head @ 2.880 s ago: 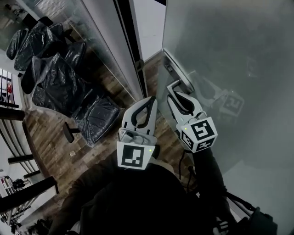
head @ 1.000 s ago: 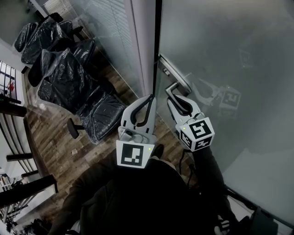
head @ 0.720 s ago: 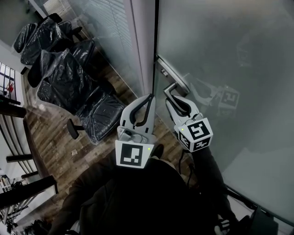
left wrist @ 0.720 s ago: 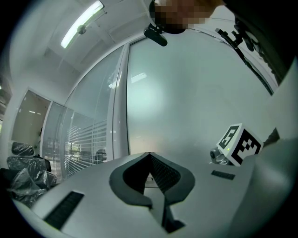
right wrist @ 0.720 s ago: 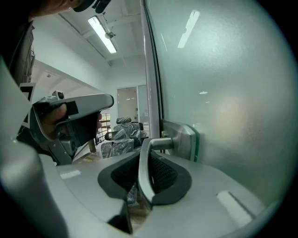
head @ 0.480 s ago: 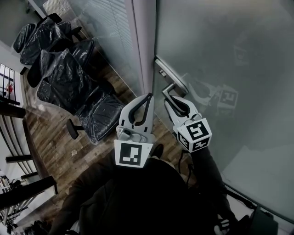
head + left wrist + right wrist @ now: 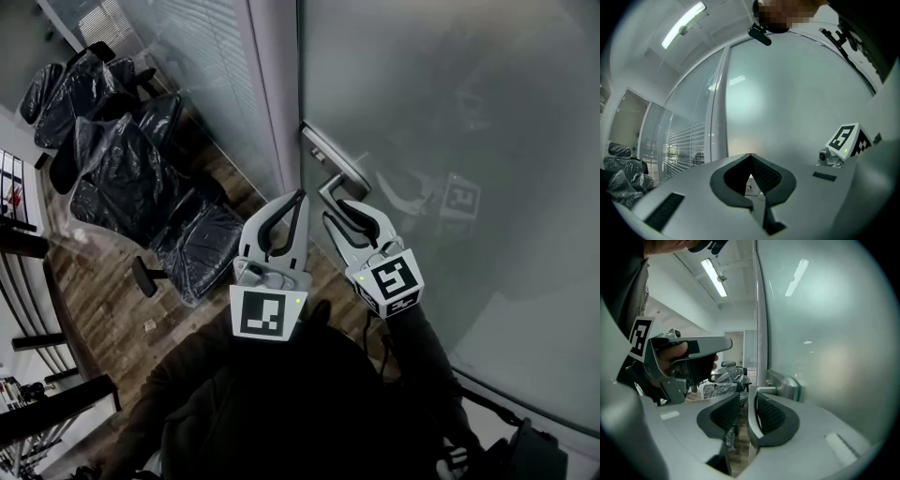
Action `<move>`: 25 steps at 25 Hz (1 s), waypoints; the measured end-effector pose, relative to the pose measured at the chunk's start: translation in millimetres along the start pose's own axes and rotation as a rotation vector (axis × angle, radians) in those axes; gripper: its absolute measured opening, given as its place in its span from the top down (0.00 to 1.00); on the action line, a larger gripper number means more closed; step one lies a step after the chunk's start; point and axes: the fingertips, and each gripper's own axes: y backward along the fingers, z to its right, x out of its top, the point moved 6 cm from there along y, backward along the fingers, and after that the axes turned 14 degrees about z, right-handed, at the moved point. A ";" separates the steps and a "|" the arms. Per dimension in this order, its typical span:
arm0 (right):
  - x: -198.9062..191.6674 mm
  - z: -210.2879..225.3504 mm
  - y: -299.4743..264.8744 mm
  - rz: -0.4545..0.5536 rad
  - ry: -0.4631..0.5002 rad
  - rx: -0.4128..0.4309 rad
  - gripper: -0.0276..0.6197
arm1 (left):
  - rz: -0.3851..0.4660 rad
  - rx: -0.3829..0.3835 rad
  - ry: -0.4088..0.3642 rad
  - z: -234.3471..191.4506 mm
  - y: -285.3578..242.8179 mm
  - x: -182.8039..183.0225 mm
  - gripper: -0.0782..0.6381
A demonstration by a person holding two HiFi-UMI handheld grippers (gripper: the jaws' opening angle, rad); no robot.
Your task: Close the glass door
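Observation:
The frosted glass door fills the right of the head view, its edge lying against the pale frame post. A silver lever handle sticks out from its plate. My right gripper has the lever between its jaws. The jaws have just been opening: the lever lies along the right pad, with a gap to the left pad. My left gripper hangs beside it, left of the handle, shut with nothing in it. In the left gripper view its tips meet in front of the door.
Several office chairs wrapped in black plastic stand on the wooden floor at the left. A glass partition with blinds runs left of the frame post. The person's dark sleeves fill the bottom of the head view.
The dark gap between the door's edge and the frame has shrunk to a thin line. The right gripper's jaws stand wider round the lever. The left gripper has barely moved.

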 end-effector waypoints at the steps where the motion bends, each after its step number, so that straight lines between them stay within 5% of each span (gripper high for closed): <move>1: 2.1 0.1 1.9 0.005 0.010 -0.002 0.81 | 0.000 -0.006 0.000 1.9 -1.5 0.5 0.90; 10: 38.0 -2.0 19.3 0.116 0.093 -0.047 0.82 | 0.026 -0.025 0.014 7.2 -11.2 7.3 0.90; 15: 64.6 2.0 30.0 0.203 0.096 -0.103 0.95 | 0.028 -0.038 0.032 12.4 -13.3 0.7 0.90; 25: 84.5 0.0 44.1 0.255 0.084 -0.127 0.95 | 0.038 -0.072 0.027 19.9 -11.9 4.8 0.90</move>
